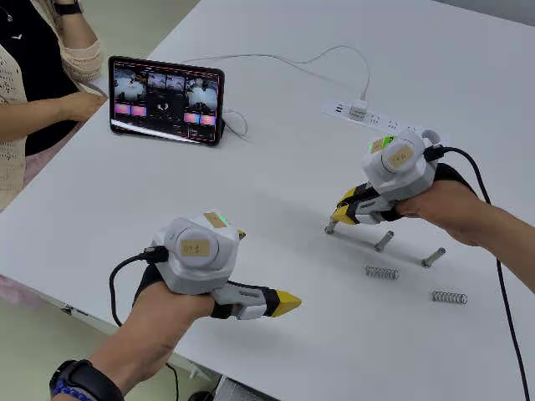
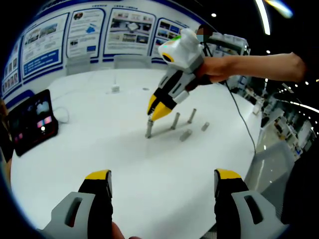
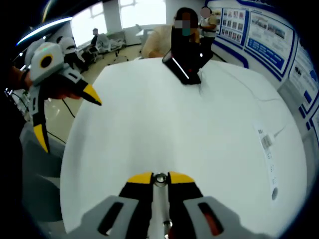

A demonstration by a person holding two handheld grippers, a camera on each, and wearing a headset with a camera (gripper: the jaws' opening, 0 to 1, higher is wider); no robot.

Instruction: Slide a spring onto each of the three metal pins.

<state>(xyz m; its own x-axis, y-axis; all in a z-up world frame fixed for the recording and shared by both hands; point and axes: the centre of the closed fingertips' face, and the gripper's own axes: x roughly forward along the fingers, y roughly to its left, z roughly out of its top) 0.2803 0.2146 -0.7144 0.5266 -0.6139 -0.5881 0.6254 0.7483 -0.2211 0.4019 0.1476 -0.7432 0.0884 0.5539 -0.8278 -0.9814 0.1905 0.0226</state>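
Observation:
Three short metal pins stand in a row on the white table point(image 1: 251, 192): left pin point(image 1: 330, 225), middle pin point(image 1: 384, 242), right pin point(image 1: 433, 257). Two loose springs point(image 1: 381, 272) point(image 1: 449, 296) lie in front of them. My right gripper point(image 1: 338, 215) sits at the top of the left pin point(image 2: 149, 128); its jaws are shut on a thin metal spring point(image 3: 159, 180) seen end-on. My left gripper point(image 1: 262, 269) hovers over the table's near side, well left of the pins, jaws wide open with nothing between them point(image 2: 163, 175).
A tablet point(image 1: 165, 98) stands propped at the far left, with a person's arms behind it. A white power strip point(image 1: 359, 113) and its cables lie at the back. The right gripper's black cable point(image 1: 501, 251) trails off the right side.

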